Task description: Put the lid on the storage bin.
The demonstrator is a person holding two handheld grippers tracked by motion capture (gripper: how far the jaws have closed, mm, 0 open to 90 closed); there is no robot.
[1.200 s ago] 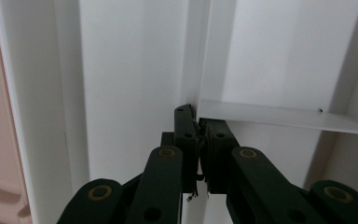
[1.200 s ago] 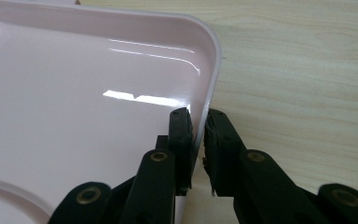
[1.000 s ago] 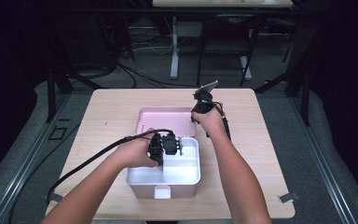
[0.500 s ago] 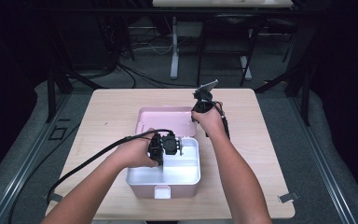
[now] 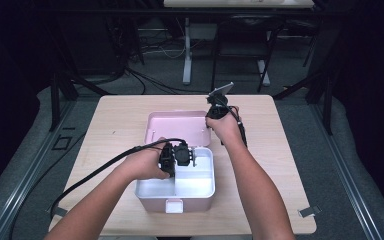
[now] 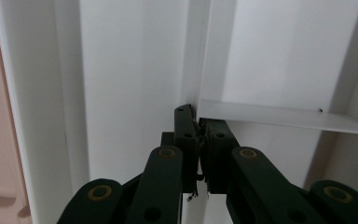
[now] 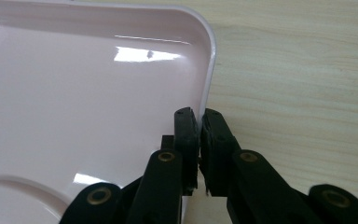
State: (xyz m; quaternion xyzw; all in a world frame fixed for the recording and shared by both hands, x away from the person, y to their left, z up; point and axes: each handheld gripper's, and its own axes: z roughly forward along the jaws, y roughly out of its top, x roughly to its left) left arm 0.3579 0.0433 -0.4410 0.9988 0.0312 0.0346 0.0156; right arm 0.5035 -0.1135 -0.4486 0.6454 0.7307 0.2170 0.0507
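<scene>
- High view: a pink lunch box (image 5: 176, 192) sat on the tabletop (image 5: 290, 165) near the person's edge, its white inner tray split into compartments; the pink lid (image 5: 177, 127) lay flat just behind the box, touching its far rim
- The left claw (image 5: 176, 156) reached into the box from its left side, over the divider, probably to steady the box while the lid was handled
- The right claw (image 5: 211, 116) stood at the lid's right edge, behind the box, with the hand wrapped around its body and the cable trailing back toward the box's right side
- Left gripper view: the left claw (image 6: 197, 122) was clamped on the thin white divider wall (image 6: 279, 116) of the box, jaws pressed together with the partition between them
- Right gripper view: the right claw (image 7: 198, 116) had just been closing and was pinched on the lid's raised rim (image 7: 209, 70) near a rounded corner, one jaw inside the lid, the other over bare wood; such a grip seemed meant for lifting the lid back toward the box
</scene>
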